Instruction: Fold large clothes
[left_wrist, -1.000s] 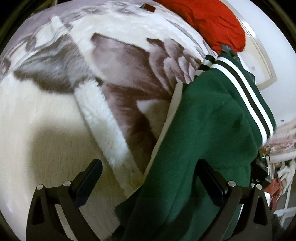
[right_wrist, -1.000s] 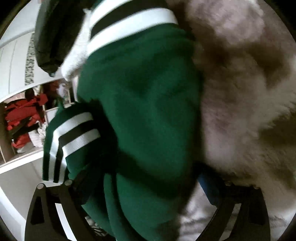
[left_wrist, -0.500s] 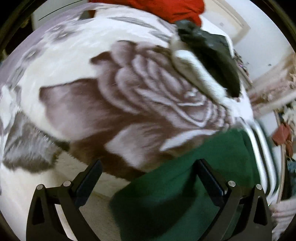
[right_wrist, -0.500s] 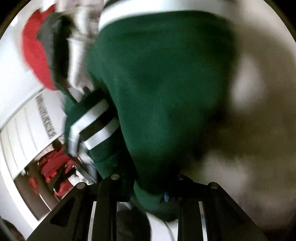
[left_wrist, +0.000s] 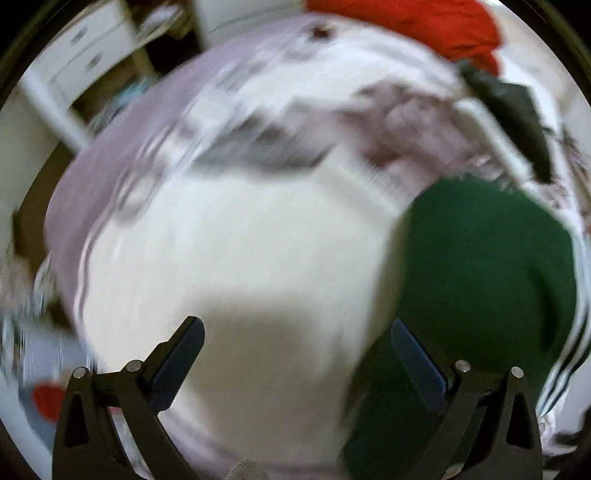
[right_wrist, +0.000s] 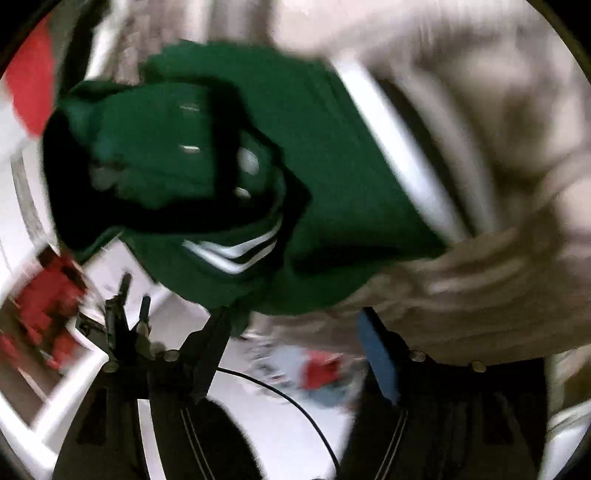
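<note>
**Green garment on the blanket, both grippers spread**

The left gripper (left_wrist: 295, 332) points steeply down at a fluffy blanket (left_wrist: 258, 251), white in the middle with brown and grey pattern farther off. Its jaws stand wide apart, with only blanket in the gap. Its right finger (left_wrist: 417, 362) lies against the edge of the green garment (left_wrist: 491, 266), but nothing is pinched between the pads. The garment sits to the right of the gap, bunched on the blanket, with white and black stripes (left_wrist: 565, 362) along its right edge. Beyond it a dark cloth (left_wrist: 517, 118) lies on the blanket, and a red cloth (left_wrist: 417, 22) lies at the far end. The view is blurred.

In the right wrist view the right gripper (right_wrist: 295, 332) has just been opening its jaws, which stand well apart. The green garment (right_wrist: 332, 166) hangs folded just ahead of the fingers. Its lower edge meets the tip of the left finger (right_wrist: 214, 339); the blue-padded finger (right_wrist: 376, 354) is clear of it, so the pads do not clamp it. A striped cuff (right_wrist: 232, 254) shows at the underside of the fold, and a white band (right_wrist: 399, 147) runs along its right side. The blanket (right_wrist: 498, 184) lies to the right. Below, a pale floor (right_wrist: 295, 424) with a black cable (right_wrist: 288, 398) shows between the fingers. Red things (right_wrist: 48, 302) sit at the left, too blurred to tell.
</note>
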